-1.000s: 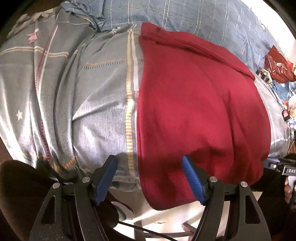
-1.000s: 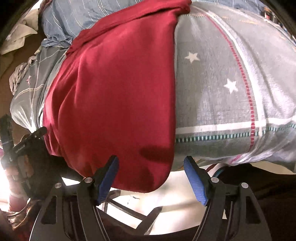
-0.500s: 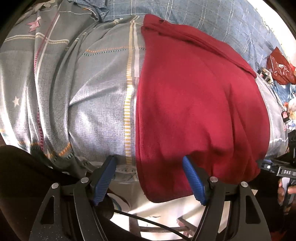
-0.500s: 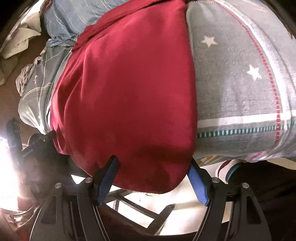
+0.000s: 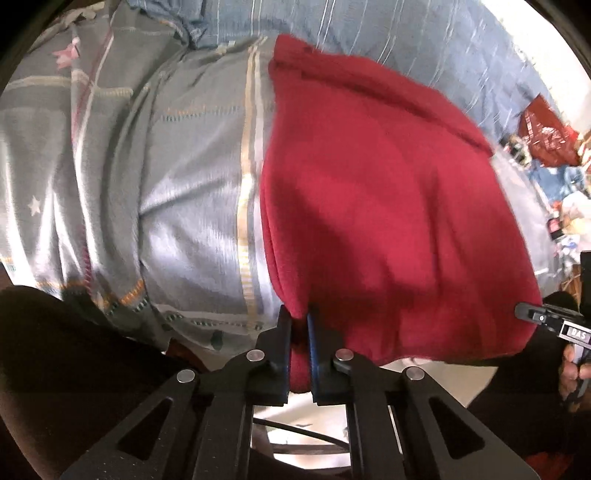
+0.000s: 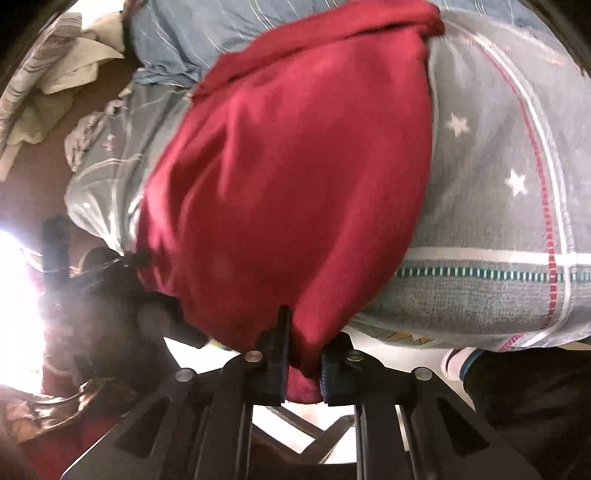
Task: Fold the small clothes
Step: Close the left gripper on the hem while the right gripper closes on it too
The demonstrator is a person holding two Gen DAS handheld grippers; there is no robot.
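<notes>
A dark red garment (image 5: 388, 206) lies spread on a bed covered by a grey patterned sheet (image 5: 177, 206), its near hem hanging over the bed's edge. My left gripper (image 5: 300, 325) is shut on the garment's near left corner. In the right wrist view the same red garment (image 6: 295, 177) fills the middle, and my right gripper (image 6: 303, 332) is shut on its near right corner. The other gripper's tip shows at the garment's far side in each view.
A blue striped blanket (image 5: 369, 33) lies at the bed's far side. A red bag (image 5: 546, 136) and clutter sit at the far right. Crumpled pale cloth (image 6: 55, 74) lies on the brown floor to the left. A chair frame (image 6: 314, 439) stands below the bed's edge.
Both grippers moved forward onto the garment's near hem and closed on it, the left on the left corner and the right on the right corner.
</notes>
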